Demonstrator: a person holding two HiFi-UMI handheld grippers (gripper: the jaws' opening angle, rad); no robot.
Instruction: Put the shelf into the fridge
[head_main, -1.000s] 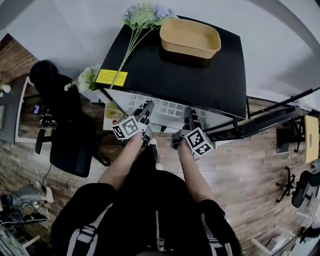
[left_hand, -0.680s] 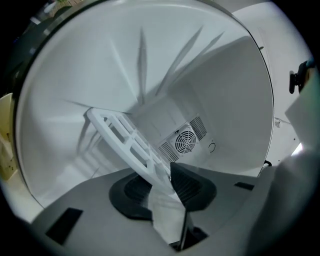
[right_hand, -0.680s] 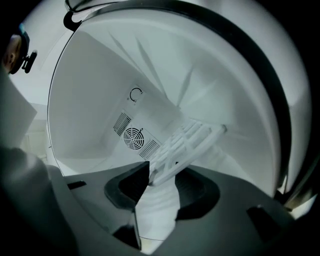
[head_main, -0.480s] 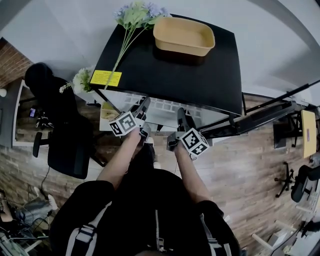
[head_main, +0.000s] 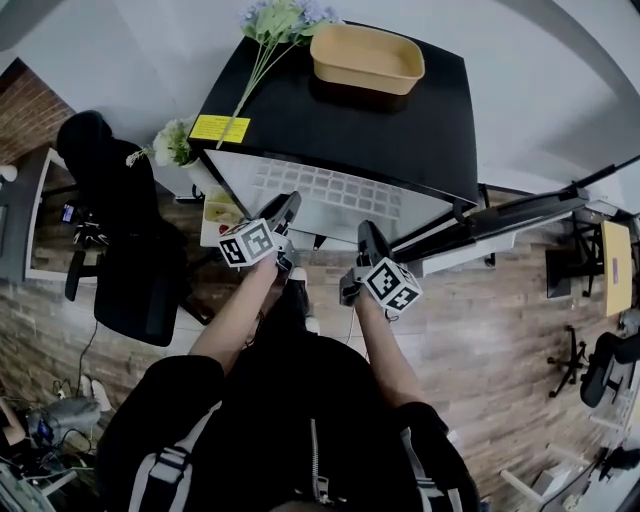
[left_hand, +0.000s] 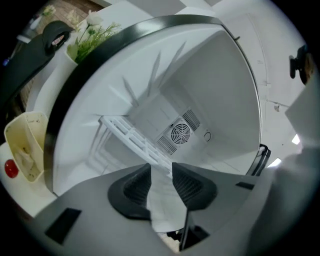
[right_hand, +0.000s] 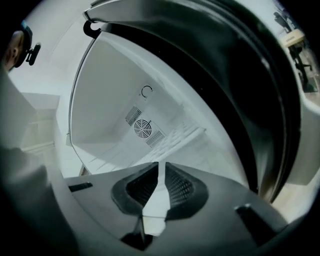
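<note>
Since a second ago, more of the shelf's (head_main: 340, 195) white grid shows past the front edge of the fridge's (head_main: 350, 120) black top in the head view, and the right gripper (right_hand: 161, 184) has gone from wide apart to narrow.

Nearest, both bare forearms reach forward and slightly apart from the person's black top, the left forearm (head_main: 235, 320) angled a little inward, the right forearm (head_main: 385, 345) nearly straight. Each hand carries its gripper level, marker cube uppermost, jaws pointing at the fridge opening.

The left gripper (left_hand: 161, 181) is clamped on the shelf's front edge near its left end: the white panel fills the gap between the ribbed pads. The right gripper's jaws are closing, and their pads already lie on the thin white front edge near the shelf's right end.

The shelf hangs between the two grippers, partly inside the fridge. Its front part sticks out of the opening, and its far part lies within the white cavity, tilted in the left gripper view and short of the back wall.

On that back wall sits a round fan vent (left_hand: 180, 132).

Farther off, on the fridge's top, stand a yellow tub (head_main: 367, 58) and artificial flowers (head_main: 278, 20), with a yellow label (head_main: 220, 128) at the left corner.
</note>
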